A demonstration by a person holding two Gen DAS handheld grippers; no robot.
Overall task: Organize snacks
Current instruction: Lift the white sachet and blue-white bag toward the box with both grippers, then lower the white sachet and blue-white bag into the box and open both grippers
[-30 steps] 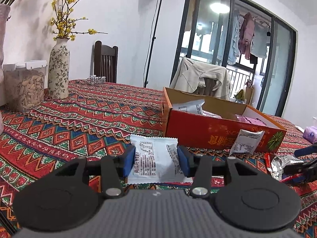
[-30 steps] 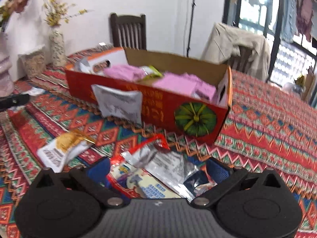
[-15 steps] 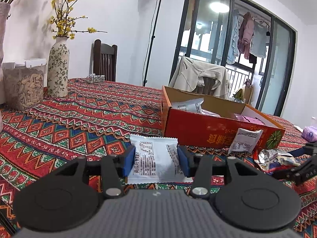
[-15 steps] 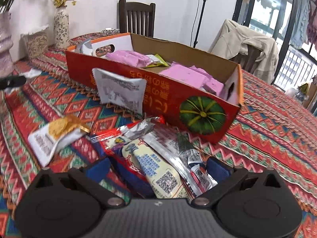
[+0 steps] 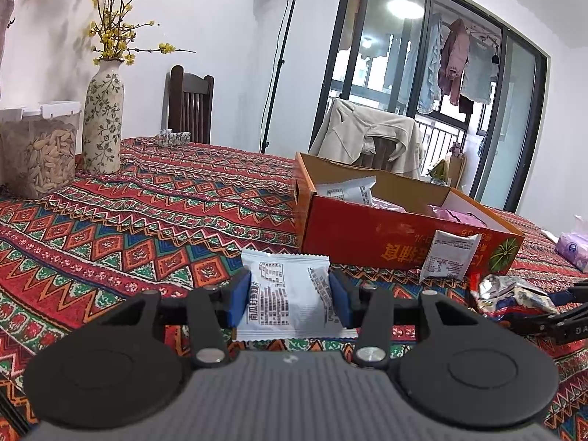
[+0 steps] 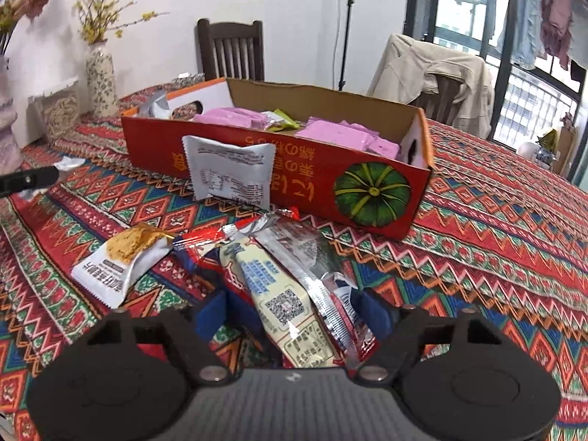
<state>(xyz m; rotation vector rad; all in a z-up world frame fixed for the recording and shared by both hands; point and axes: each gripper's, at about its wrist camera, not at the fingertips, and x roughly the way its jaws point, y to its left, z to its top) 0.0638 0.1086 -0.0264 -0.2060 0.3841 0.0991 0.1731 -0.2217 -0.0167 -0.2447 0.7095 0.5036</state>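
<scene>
Jaws: left gripper (image 5: 289, 297) clamps white packet (image 5: 288, 296), near level; right gripper (image 6: 294, 312), tilted down, closing around wrappers (image 6: 283, 294).

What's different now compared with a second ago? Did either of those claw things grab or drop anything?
The right gripper has pushed forward over the loose pile by the red box, and its jaws, wide a second ago, are closing around the yellow snack stick and the foil wrappers beside it. Nothing was dropped. The left gripper stayed put, clamped on its white snack packet; the box did not move.
</scene>
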